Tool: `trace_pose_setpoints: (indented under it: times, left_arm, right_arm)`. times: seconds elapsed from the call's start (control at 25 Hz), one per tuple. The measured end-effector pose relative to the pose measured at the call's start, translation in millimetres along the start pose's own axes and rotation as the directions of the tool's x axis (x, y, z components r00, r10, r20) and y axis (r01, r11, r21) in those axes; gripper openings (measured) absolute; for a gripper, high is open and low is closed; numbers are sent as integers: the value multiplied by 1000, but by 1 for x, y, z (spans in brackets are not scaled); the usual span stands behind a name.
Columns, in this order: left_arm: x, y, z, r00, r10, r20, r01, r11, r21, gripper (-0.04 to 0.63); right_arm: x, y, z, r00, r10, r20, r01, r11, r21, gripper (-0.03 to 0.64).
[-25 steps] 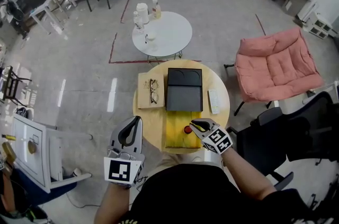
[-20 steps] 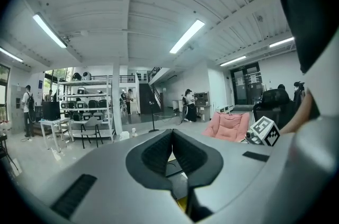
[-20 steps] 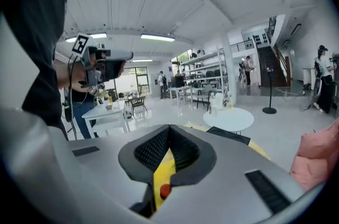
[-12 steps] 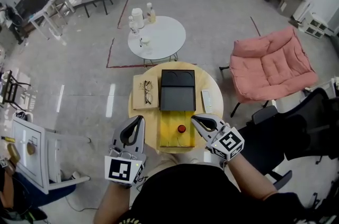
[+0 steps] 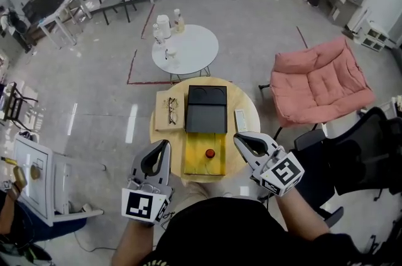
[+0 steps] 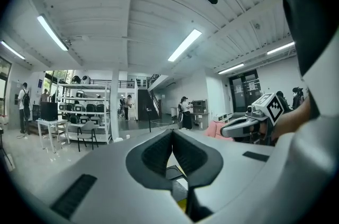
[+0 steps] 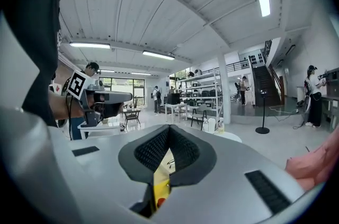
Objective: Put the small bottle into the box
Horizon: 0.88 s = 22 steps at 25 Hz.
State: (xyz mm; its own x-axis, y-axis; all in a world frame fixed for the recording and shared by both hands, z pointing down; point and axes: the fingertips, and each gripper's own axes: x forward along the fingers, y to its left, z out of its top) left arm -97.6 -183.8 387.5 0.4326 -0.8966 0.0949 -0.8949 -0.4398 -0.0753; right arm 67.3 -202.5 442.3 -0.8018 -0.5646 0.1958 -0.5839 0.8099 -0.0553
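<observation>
Left arm pose: the left forearm (image 5: 129,244) reached up from the bottom edge of the head view. It carried the left gripper (image 5: 166,144) roughly level, with its tips aimed toward 1 o'clock. The tips sat at the 8 o'clock rim of the round wooden table (image 5: 164,140).
Right arm pose: the right forearm (image 5: 298,211) came in from 5 o'clock. The right gripper (image 5: 237,138) pointed toward 10 o'clock, nose tipped slightly down, over the table's 4 o'clock part.
Left tool: clenched. In the left gripper view the ribbed pads met along one seam with nothing between them, and they touched no object.
Right tool: clenched and empty. In the right gripper view the pads pressed together, and only a sliver of yellow and red showed far below through the slot beneath them.
Task thing, place: the small bottle (image 5: 210,153) sat inside the yellow box (image 5: 196,161). The box lay at the table's 6 o'clock side, between the two grippers and apart from both.
Task thing, axis: only the bottle's round red top showed from above, so it appeared to stand upright with its long axis vertical and the cap up.
Neighbour: a black case (image 5: 205,117) lay just at 12 o'clock of the yellow box, with their edges touching or nearly so.
</observation>
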Motion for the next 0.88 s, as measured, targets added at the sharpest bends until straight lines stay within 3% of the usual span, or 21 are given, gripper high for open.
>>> trace_pose_setpoints:
  times: [0.36, 0.88]
  left_arm:
    - [-17, -23, 9, 999, 47, 11, -47, 999, 16, 17]
    - [-31, -61, 18, 995, 96, 11, -96, 995, 33, 17]
  right_arm:
    - [-38, 11, 29, 999, 41, 12, -41, 999, -15, 15]
    - [-79, 10, 34, 998, 56, 24, -55, 998, -17, 14]
